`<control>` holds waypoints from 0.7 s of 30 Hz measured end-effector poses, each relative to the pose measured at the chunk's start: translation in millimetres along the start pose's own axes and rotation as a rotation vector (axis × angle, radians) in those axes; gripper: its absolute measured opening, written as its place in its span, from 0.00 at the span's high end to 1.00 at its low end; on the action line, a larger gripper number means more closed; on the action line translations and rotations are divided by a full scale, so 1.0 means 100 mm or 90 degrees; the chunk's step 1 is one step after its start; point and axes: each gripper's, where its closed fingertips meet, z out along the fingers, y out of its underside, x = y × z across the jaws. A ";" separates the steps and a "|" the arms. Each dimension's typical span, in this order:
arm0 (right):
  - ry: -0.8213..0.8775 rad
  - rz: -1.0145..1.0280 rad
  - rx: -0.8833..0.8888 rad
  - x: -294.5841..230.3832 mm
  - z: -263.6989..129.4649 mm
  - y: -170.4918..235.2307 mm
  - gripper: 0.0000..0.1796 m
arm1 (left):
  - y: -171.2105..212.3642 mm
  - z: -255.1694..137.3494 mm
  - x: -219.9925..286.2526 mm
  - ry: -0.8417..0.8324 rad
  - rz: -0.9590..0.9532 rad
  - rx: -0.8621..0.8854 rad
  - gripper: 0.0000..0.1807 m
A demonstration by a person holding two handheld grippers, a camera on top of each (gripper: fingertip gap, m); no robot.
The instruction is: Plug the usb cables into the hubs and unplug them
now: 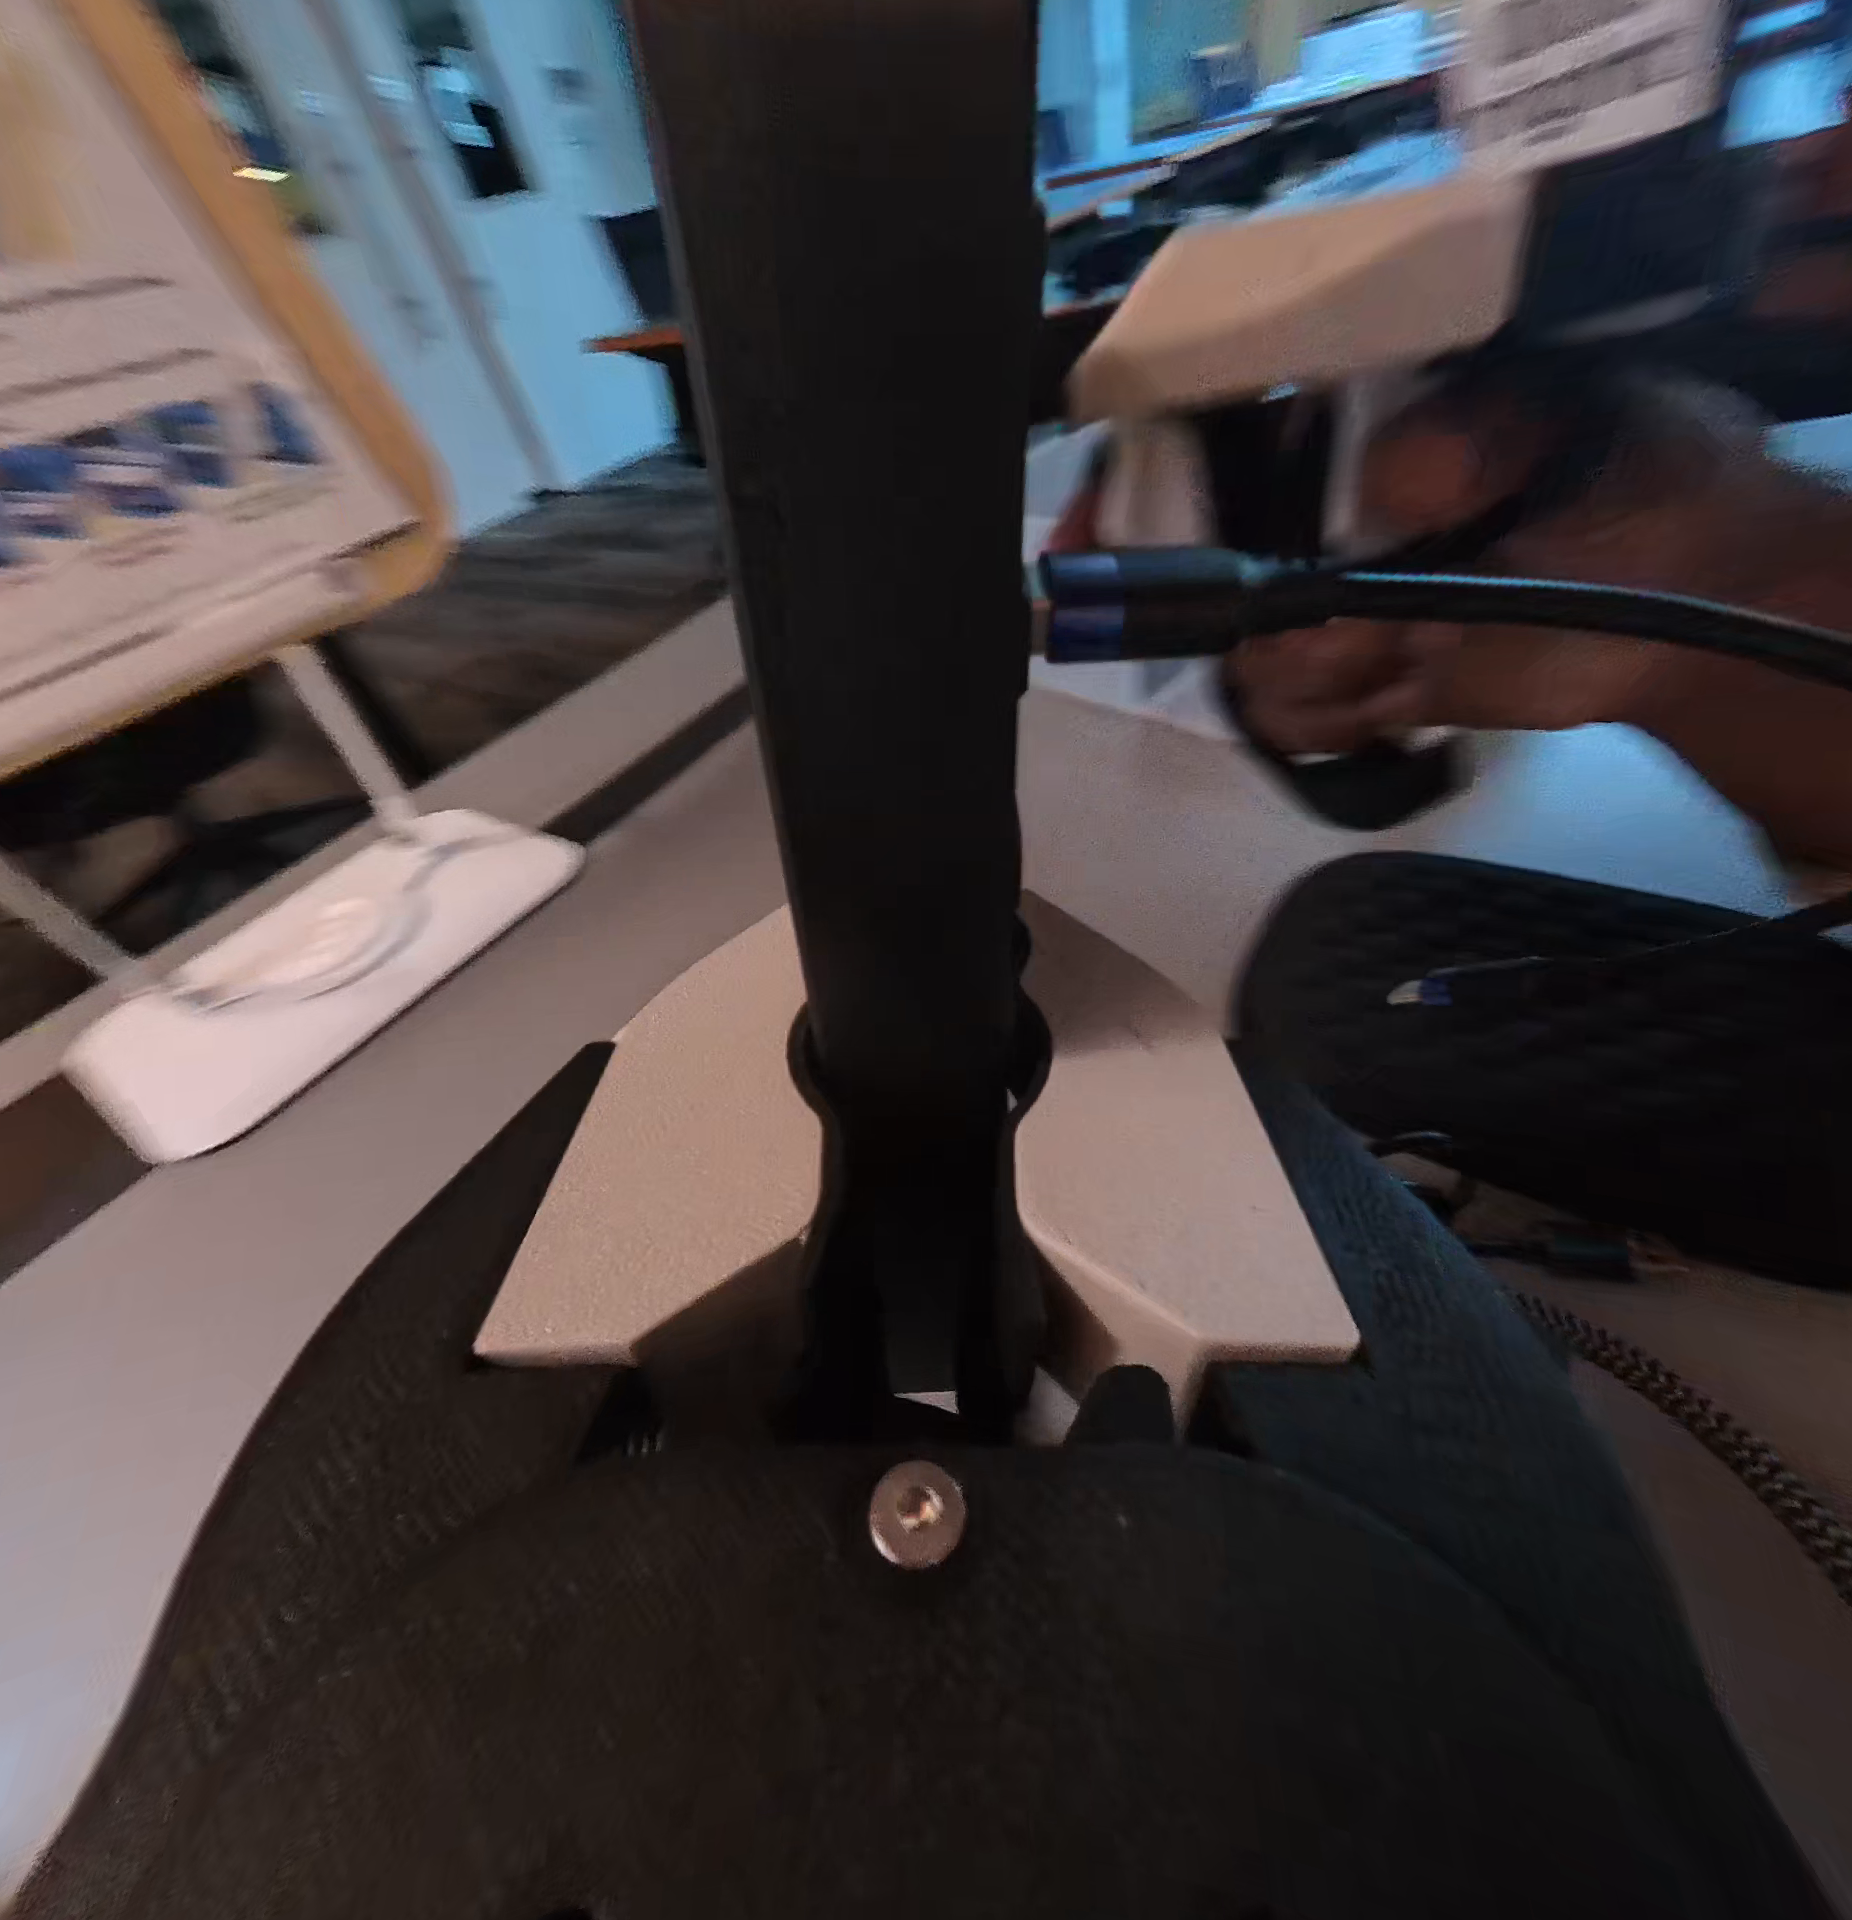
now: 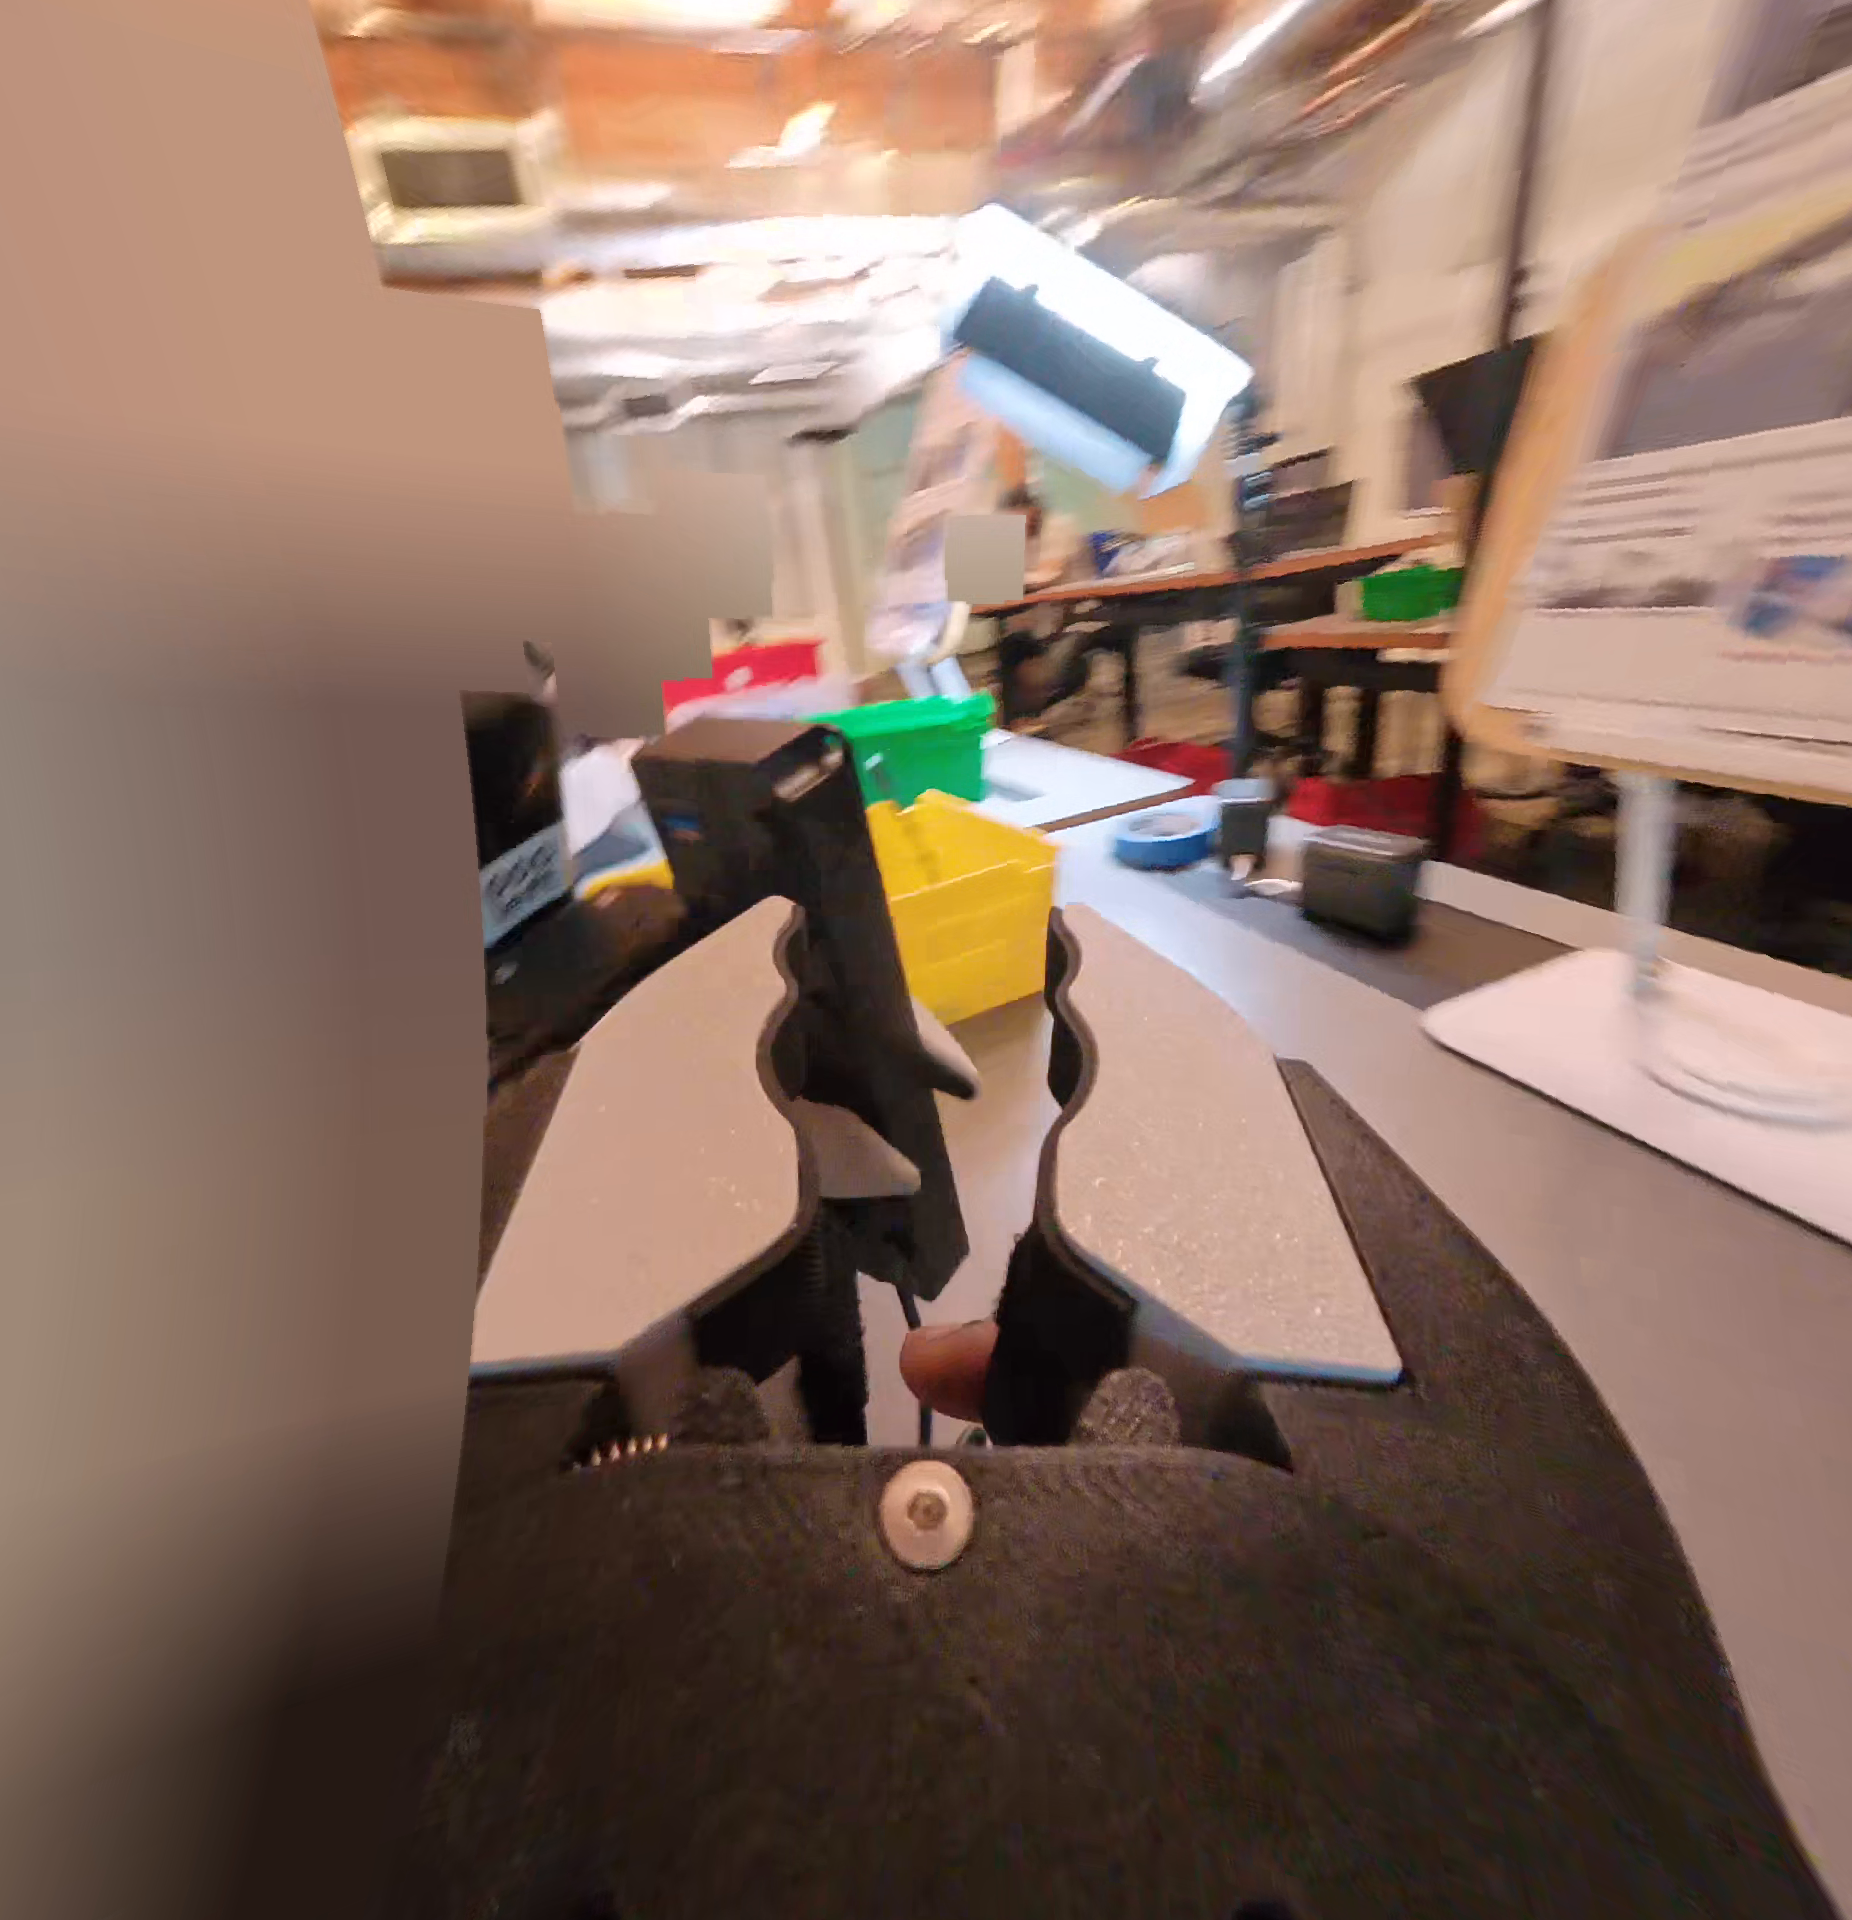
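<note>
L gripper (image 1: 917, 1049): jaws clamped on black USB hub (image 1: 849, 468), held upright above grey table (image 1: 226, 1299). Two blue-tipped USB plugs (image 1: 1098, 613) seated in hub's right side, braided cable (image 1: 1576, 613) trailing right. R gripper (image 2: 922, 1023): jaws apart, gripping nothing. Yellow bin (image 2: 963, 914), white stand base (image 1: 309, 966) on table

Hub (image 1: 860, 520) upright, cable plugs (image 1: 1140, 613) at its right
</note>
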 end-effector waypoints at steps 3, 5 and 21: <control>0.065 -0.019 0.062 -0.10 -0.09 -0.10 0.75 | 0.07 -0.04 -0.24 -0.121 0.019 -0.006 0.85; 0.099 -0.094 0.028 -0.29 -0.02 0.01 0.76 | 0.11 -0.04 -0.29 -0.165 0.036 -0.010 0.85; 0.201 -0.268 -0.141 -0.49 0.28 0.38 0.91 | 0.07 -0.11 -0.29 -0.241 0.149 0.007 0.85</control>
